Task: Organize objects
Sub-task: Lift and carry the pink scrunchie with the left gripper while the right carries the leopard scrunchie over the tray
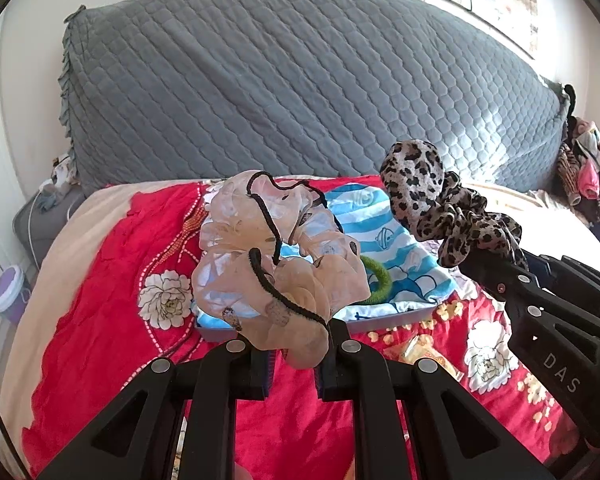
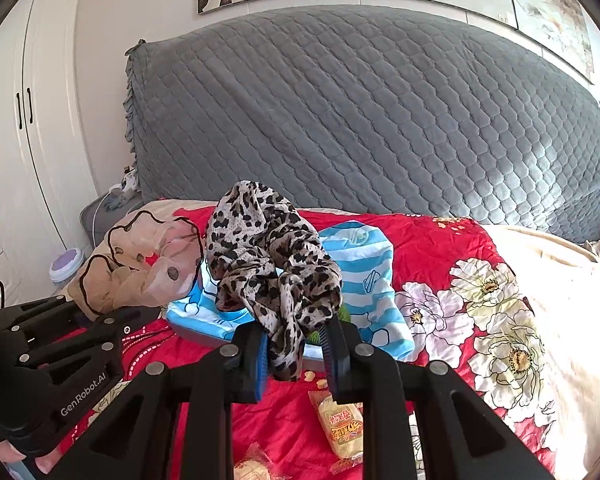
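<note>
My left gripper [image 1: 296, 356] is shut on a sheer beige scrunchie [image 1: 260, 248] with black trim, held up above the bed. To its right, my right gripper [image 1: 484, 268] is shut on a leopard-print scrunchie [image 1: 428, 200]. In the right wrist view the leopard-print scrunchie [image 2: 268, 264] hangs between the right gripper [image 2: 296, 344] pads, with the left gripper [image 2: 136, 316] and beige scrunchie [image 2: 140, 268] at the left. Under both lies a shallow tray [image 1: 380, 322] lined with a blue-and-white striped cloth [image 1: 384, 236]. A green hair tie [image 1: 380, 280] rests on that cloth.
The tray sits on a red floral bedspread [image 2: 440, 248]. Wrapped snack packets [image 2: 340, 424] lie in front of it. A grey quilted headboard cover [image 1: 300, 80] rises behind. A heap of clothes [image 1: 588, 168] is at the far right, a purple-lidded tub [image 1: 10, 292] on the floor at left.
</note>
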Available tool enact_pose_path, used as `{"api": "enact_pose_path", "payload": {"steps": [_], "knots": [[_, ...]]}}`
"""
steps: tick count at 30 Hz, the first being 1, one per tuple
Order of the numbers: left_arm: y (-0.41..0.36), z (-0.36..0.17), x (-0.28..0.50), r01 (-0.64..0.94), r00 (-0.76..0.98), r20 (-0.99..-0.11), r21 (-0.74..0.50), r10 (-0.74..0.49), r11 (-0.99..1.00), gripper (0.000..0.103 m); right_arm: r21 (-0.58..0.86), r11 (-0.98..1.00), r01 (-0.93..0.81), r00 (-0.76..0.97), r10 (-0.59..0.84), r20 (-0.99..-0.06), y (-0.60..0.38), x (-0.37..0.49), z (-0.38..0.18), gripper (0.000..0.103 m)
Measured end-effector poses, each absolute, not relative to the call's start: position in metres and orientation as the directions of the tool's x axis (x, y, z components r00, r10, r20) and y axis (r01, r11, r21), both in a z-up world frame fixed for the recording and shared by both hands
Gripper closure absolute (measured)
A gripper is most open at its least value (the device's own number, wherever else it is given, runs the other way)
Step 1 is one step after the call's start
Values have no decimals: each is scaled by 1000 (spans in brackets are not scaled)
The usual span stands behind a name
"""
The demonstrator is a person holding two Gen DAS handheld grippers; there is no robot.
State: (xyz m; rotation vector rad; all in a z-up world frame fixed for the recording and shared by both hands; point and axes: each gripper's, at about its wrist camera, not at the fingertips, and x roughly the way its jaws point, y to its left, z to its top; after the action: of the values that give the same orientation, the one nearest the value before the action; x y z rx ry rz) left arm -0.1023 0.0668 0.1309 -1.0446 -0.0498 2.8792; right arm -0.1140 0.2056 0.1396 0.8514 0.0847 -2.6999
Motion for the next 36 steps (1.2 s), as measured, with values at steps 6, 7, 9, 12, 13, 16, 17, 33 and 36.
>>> {"api": "enact_pose_path", "payload": {"steps": [6,7,9,12,13,16,17,33,36], "knots": [[69,127,-107,-65,-761,-644,-51,83,-997,88,26,-954,300,-783,-262,-564,206,-117,139,81],[70,126,-108,-62,-759,-646,-51,80,-997,88,27,-954,298,-783,-260,-565,207,-118,138,81],[71,124,-110,-56,-757,-649,-52,77,-997,88,29,-955,294,-783,-258,-566,207,-119,138,81],[72,121,-113,-60,-753,-653,-51,79,-997,88,25,-958,287,-784,-249,-568,209,-122,137,81],[72,120,-114,-60,-752,-654,-51,79,-997,88,23,-958,286,-785,-247,-569,209,-122,136,81],[73,118,-116,-57,-753,-654,-54,78,-997,88,22,-960,281,-784,-243,-571,211,-125,134,81],[73,117,-117,-56,-753,-654,-56,79,-997,88,24,-960,279,-784,-242,-572,211,-126,133,81],[69,103,-137,-50,-738,-670,-61,78,-997,88,9,-965,264,-780,-218,-587,213,-139,124,81],[68,100,-142,-45,-737,-671,-66,78,-997,88,12,-966,260,-778,-217,-590,214,-142,122,81]]}}
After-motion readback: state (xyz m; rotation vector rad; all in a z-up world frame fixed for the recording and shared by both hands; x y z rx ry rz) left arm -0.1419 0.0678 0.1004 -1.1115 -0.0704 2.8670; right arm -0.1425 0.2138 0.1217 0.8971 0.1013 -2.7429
